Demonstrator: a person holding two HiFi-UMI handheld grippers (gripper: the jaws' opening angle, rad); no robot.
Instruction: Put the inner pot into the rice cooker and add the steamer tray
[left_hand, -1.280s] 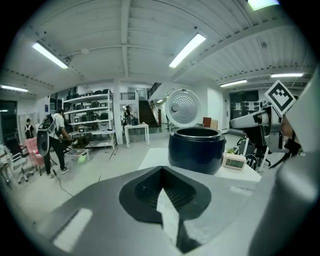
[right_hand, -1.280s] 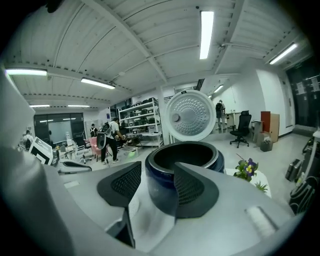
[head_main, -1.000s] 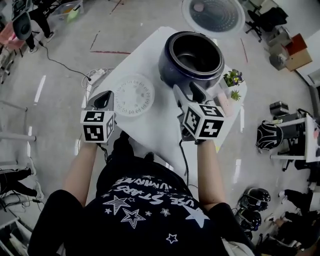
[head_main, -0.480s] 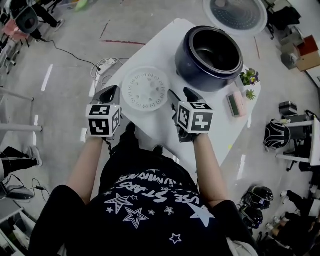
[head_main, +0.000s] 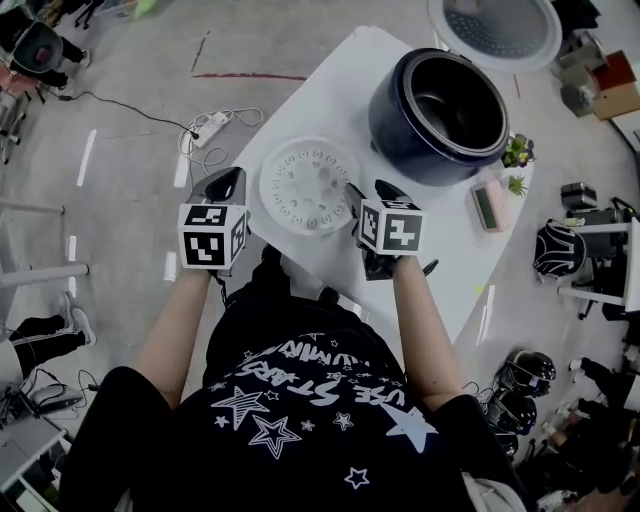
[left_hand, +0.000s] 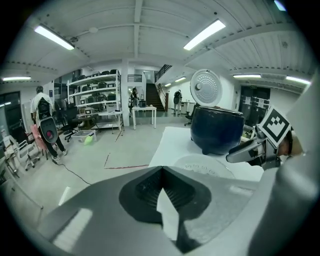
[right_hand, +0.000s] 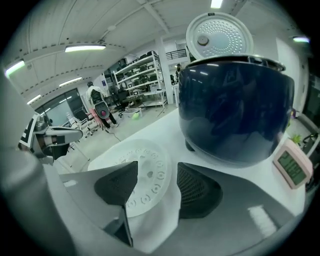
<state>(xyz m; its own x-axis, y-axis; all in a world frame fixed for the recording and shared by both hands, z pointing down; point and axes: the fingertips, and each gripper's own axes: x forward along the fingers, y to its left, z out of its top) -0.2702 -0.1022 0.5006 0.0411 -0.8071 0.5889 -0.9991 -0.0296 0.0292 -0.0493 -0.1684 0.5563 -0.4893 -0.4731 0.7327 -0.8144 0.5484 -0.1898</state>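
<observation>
The head view looks down into the open rice cooker (head_main: 440, 100) at the far end of the white table (head_main: 340, 80), where the inner pot (head_main: 452, 98) appears seated in its dark well; both gripper views show only the cooker's blue outer wall and its raised lid (right_hand: 219, 35). The white steamer tray (head_main: 310, 187) lies flat on the table between the cooker and the person. The left gripper (head_main: 228, 182) hangs beside the table's left edge, and its own view shows the jaws pressed together with nothing in them. The right gripper (head_main: 368, 192) sits at the tray's right rim; its own view shows the jaws spread apart and empty, the tray's edge beneath them. A small pink device (right_hand: 291, 167) lies beside the cooker.
</observation>
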